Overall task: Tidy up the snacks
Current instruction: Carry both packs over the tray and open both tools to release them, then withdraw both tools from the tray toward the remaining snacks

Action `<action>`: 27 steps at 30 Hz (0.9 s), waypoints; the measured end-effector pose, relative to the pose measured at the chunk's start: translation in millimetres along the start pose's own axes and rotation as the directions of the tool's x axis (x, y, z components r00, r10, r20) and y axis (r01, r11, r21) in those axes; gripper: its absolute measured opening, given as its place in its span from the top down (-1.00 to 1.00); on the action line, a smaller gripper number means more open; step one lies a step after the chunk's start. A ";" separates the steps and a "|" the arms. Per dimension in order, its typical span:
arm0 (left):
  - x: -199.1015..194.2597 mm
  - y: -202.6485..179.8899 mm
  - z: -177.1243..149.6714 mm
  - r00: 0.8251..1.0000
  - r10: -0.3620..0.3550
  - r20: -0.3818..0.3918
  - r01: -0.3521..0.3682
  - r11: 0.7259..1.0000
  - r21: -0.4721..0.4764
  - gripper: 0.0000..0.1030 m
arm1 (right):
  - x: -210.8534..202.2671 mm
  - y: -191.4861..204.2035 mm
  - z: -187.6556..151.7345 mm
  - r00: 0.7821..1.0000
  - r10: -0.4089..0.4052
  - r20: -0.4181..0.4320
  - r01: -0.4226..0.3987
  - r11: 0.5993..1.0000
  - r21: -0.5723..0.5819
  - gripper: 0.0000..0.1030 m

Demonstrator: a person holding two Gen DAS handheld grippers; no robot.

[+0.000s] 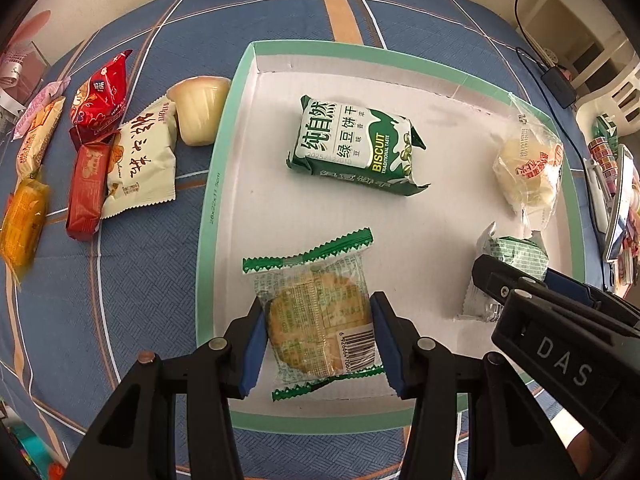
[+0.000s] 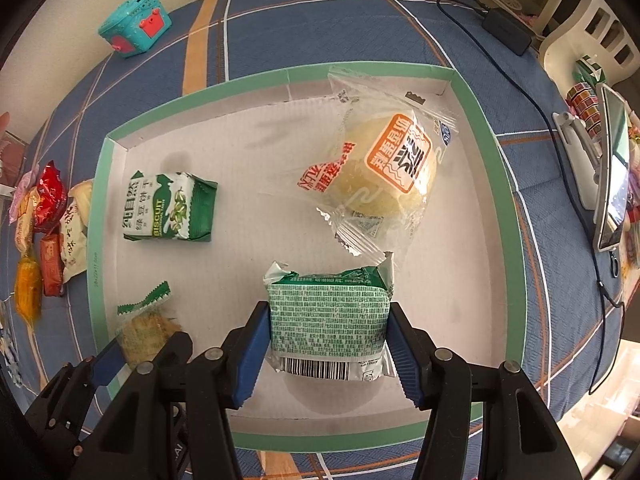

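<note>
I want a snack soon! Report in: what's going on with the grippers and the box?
Left gripper clamped on clear cracker pack, over the box. Right gripper around green-print pack, grip unclear. Two snacks already inside. Nothing blocking.

Green packet in my right gripper (image 2: 329, 354)

My blue fingers (image 2: 253, 354) flank the green snack packet (image 2: 329, 322) over the tray (image 2: 486, 208); bun packet (image 2: 384, 172) at one o'clock.

**Two wrist cams, both staring straight down into the box**

Left wrist fisheye looks down along its fingers, close over the near-left of the green-rimmed box (image 1: 224, 128). Right wrist fisheye does likewise over the near-right. Both catch the box floor, the green biscuit pack (image 1: 356, 148) and blue plaid cloth (image 1: 132, 288); each glimpses the other gripper.
</note>
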State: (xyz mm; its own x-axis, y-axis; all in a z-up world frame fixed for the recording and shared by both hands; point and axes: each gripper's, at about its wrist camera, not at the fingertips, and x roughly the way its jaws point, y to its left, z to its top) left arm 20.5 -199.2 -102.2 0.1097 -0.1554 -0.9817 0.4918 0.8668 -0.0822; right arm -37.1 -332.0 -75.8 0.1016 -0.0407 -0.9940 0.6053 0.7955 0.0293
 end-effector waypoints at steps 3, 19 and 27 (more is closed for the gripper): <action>-4.6 0.7 -0.5 1.000 0.006 0.002 -0.006 1.000 -0.001 0.00 | 1.8 4.5 0.2 1.000 -0.005 0.000 0.005 1.000 -0.004 -0.18; -50.6 -5.2 5.6 0.994 -0.018 0.108 0.018 1.000 0.005 -0.05 | -37.4 8.8 5.9 0.996 0.023 0.088 -0.023 1.000 -0.009 -0.22; -78.6 13.7 6.0 0.986 -0.020 0.167 0.025 0.999 -0.031 -0.05 | -68.7 9.2 7.5 0.986 0.029 0.163 -0.029 1.000 -0.001 -0.21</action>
State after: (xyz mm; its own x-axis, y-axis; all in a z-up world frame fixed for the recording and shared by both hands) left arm 23.8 -177.9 -25.1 0.2427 -0.2493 -0.9375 0.4676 0.8768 -0.1121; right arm -32.6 -326.3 -6.5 0.2468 -0.1158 -0.9621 0.6014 0.7968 0.0584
